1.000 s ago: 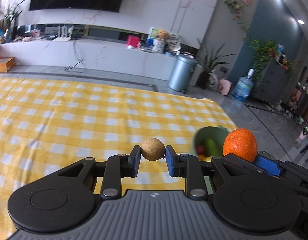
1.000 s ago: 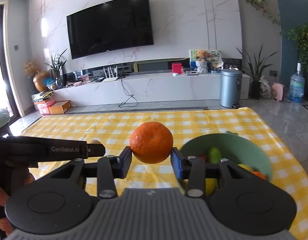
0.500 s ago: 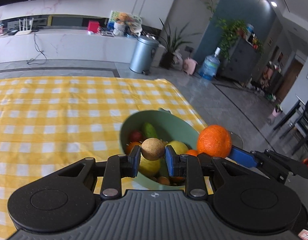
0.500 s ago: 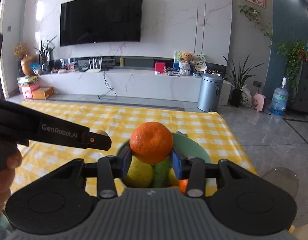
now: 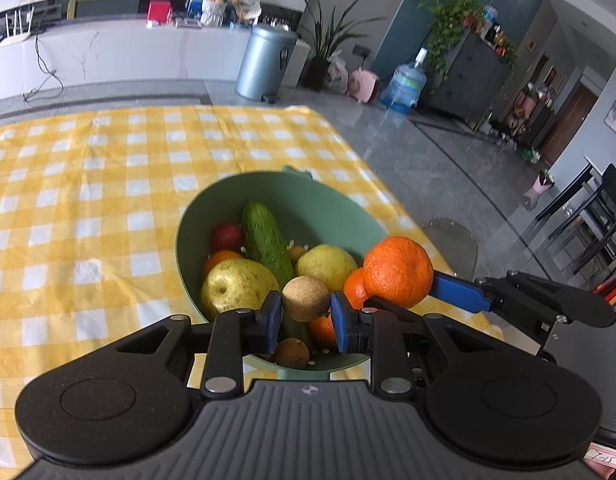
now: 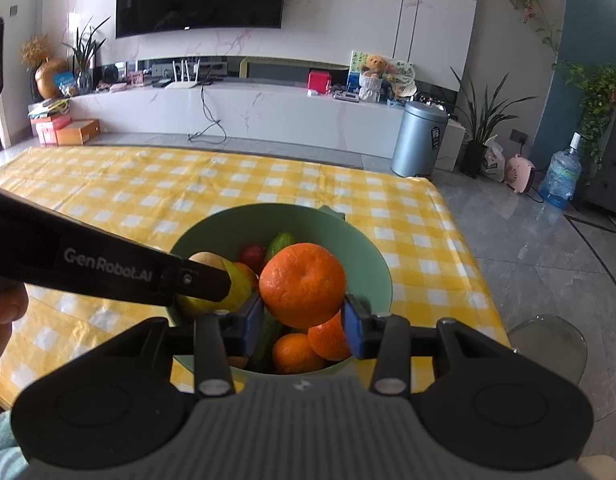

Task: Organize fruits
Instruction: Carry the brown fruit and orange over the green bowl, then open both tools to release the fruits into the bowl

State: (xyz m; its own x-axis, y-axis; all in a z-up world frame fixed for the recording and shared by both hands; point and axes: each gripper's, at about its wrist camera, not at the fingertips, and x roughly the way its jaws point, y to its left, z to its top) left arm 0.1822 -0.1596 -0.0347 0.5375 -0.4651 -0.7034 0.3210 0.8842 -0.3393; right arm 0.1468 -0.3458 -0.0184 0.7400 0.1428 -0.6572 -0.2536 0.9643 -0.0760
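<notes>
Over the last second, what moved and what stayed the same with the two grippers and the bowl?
Both grippers swung over the green bowl, which sat off to the right a second ago and now lies right under them. The left gripper still holds the small brown fruit; the right gripper still holds the orange. Nothing was released, and the bowl's contents look unchanged.

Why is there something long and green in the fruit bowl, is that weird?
Yes, a little. A bumpy cucumber lies tilted among the fruit in the green bowl, a vegetable among pears and oranges. Otherwise nothing looks spilled or broken. Each gripper simply holds one fruit above the bowl.
</notes>
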